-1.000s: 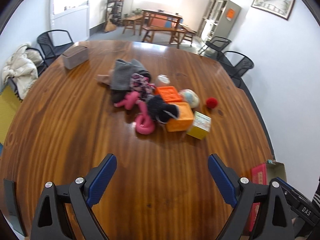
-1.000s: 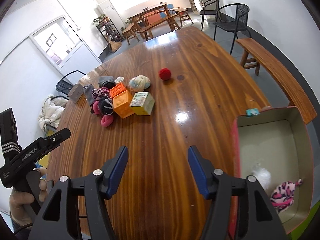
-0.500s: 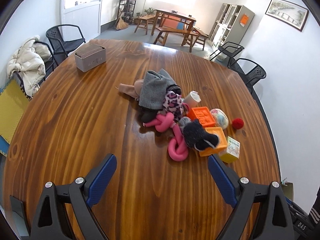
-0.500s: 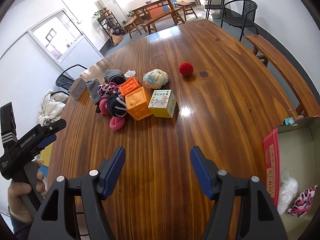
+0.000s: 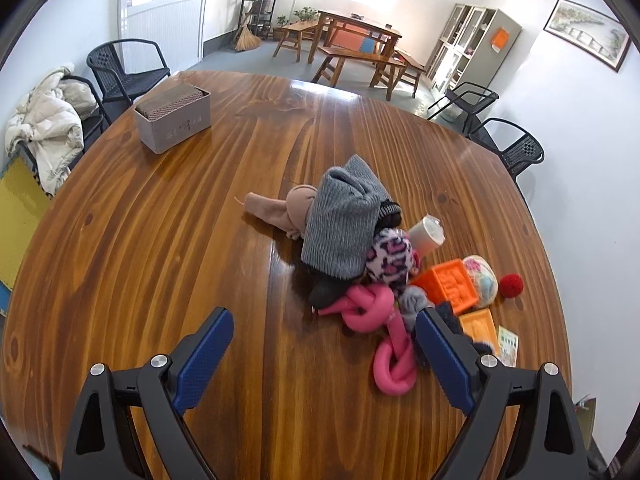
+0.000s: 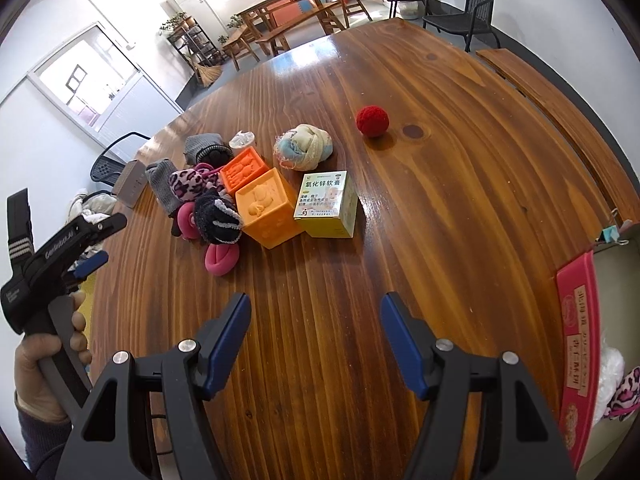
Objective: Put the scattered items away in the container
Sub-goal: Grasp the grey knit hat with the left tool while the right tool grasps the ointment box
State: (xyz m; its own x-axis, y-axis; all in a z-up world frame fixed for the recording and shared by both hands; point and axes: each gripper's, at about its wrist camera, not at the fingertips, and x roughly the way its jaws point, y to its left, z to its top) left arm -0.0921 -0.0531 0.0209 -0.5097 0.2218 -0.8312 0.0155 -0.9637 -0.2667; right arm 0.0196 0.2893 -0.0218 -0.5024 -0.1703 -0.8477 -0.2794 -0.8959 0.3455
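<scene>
Wooden surface (image 6: 460, 184) is carrying the clutter in one heap, well apart from the container (image 6: 576, 364) at the right edge of the right wrist view.

- Heap: grey knit piece (image 5: 344, 220), leopard-print sock (image 5: 390, 258), pink knotted rope (image 5: 384, 332), two orange blocks (image 6: 266, 210), yellow-green carton (image 6: 326, 210), pastel cloth ball (image 6: 302, 148); red ball (image 6: 372, 120) is sitting apart, farther out.
- Container is already holding a leopard-print piece (image 6: 622, 392) and something white; most of the job is still lying on the surface.
- Change: the heap is looming larger and nearer in both views than a second ago, while the container is sliding out toward the frame edge. Both hands are leaving the box and closing on the heap.
- Left hand-held gripper (image 5: 324, 354): released, empty, its right finger just beside the pink rope.
- Right hand-held gripper (image 6: 316, 334): released, empty; its jaws have just been opening wider, nothing between them.

Judgement: a fresh pick-up round is beginning.
</scene>
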